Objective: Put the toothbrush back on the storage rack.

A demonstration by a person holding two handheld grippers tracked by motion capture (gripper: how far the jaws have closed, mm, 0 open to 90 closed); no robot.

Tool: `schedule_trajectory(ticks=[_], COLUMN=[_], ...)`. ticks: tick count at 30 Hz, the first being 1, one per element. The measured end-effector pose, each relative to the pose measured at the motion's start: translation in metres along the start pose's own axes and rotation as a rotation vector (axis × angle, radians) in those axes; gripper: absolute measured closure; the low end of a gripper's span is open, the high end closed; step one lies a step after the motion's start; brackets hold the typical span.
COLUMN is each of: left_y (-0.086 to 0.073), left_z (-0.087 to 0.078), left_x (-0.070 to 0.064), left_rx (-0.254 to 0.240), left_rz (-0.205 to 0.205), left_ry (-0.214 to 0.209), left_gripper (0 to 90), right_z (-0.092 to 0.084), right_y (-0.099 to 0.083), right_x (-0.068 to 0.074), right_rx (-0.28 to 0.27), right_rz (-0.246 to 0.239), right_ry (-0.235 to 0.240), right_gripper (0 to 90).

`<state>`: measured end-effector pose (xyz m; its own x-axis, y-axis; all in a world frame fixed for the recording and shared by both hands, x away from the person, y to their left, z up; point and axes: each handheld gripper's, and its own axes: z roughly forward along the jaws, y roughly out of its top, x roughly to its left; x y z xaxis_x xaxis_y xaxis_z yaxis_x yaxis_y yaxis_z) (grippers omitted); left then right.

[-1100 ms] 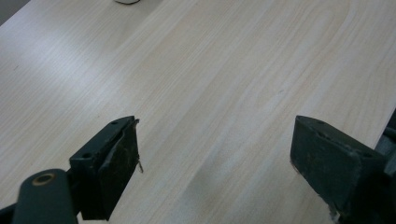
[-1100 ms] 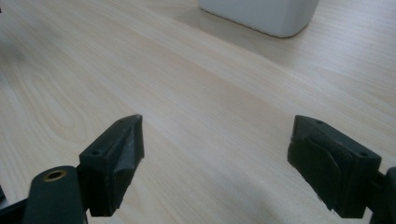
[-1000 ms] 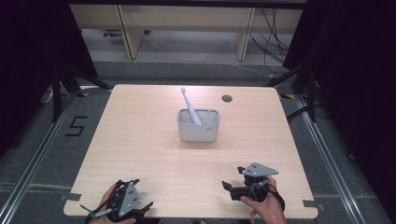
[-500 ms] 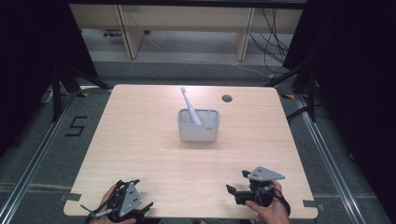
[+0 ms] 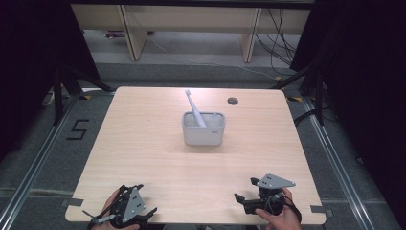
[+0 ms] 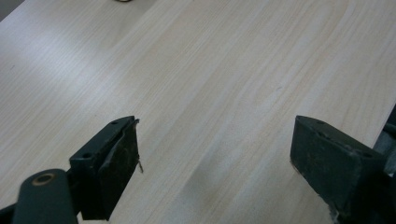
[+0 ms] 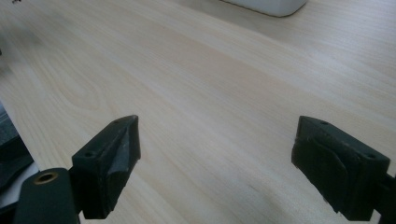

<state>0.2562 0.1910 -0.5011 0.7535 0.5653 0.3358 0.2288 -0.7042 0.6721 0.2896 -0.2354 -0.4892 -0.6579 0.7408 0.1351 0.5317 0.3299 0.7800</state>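
A pale grey rectangular holder (image 5: pixel 203 135) stands in the middle of the wooden table (image 5: pixel 143 148), and a white toothbrush (image 5: pixel 193 105) leans in it with its head tilted up to the far left. My left gripper (image 5: pixel 143 201) rests at the near left corner in a hand, open, with bare wood between its jaws (image 6: pixel 215 158). At the near right edge my right gripper (image 5: pixel 243 189) is held open too, nothing between its jaws (image 7: pixel 217 154). In the right gripper view the holder's base (image 7: pixel 271 5) shows at the top edge, well ahead.
A small round cable hole (image 5: pixel 232 101) sits near the table's far right. Wooden shelving (image 5: pixel 191 28) and cables stand beyond the far edge. Dark floor with a taped "5" (image 5: pixel 78 129) lies to the left.
My right gripper has drawn back toward the near edge and a little to the right. The left gripper, the holder and the toothbrush have stayed put.
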Motion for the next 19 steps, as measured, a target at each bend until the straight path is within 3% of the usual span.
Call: schedule_trajectory(ticks=[2, 10, 13, 14, 15, 18, 19], left_y=[-0.0003, 0.0003, -0.0002, 0.0000, 0.0002, 0.0002, -0.0001], left_z=[0.0017, -0.0004, 0.0016, 0.0007, -0.0002, 0.0000, 0.0012], left_x=[-0.0014, 0.0002, -0.0011, -0.0010, 0.0003, 0.0000, -0.0011], left_rx=[-0.022, 0.001, -0.022, -0.016, 0.003, 0.001, -0.017], left_rz=[-0.023, 0.003, -0.022, -0.023, 0.000, 0.001, -0.019], left_ry=[0.008, -0.005, 0.010, -0.005, -0.008, 0.000, 0.000], left_gripper=[14.9, 14.9, 14.9, 14.9, 14.9, 14.9, 14.9], right_z=[0.0004, 0.0000, 0.0010, 0.0005, 0.0005, 0.0016, 0.0009], right_y=[0.0002, 0.0001, 0.0000, -0.0001, -0.0001, -0.0003, -0.0003], right_x=[-0.0002, 0.0002, -0.0013, -0.0012, -0.0014, -0.0012, -0.0009], right_rx=[-0.004, 0.000, -0.011, -0.008, -0.008, -0.002, 0.001], right_rz=[-0.015, -0.012, -0.029, -0.029, -0.031, -0.023, -0.024], right_ry=[-0.008, -0.007, -0.017, -0.013, -0.013, 0.005, -0.006], right_gripper=[16.0, 16.0, 16.0, 16.0, 16.0, 16.0, 16.0])
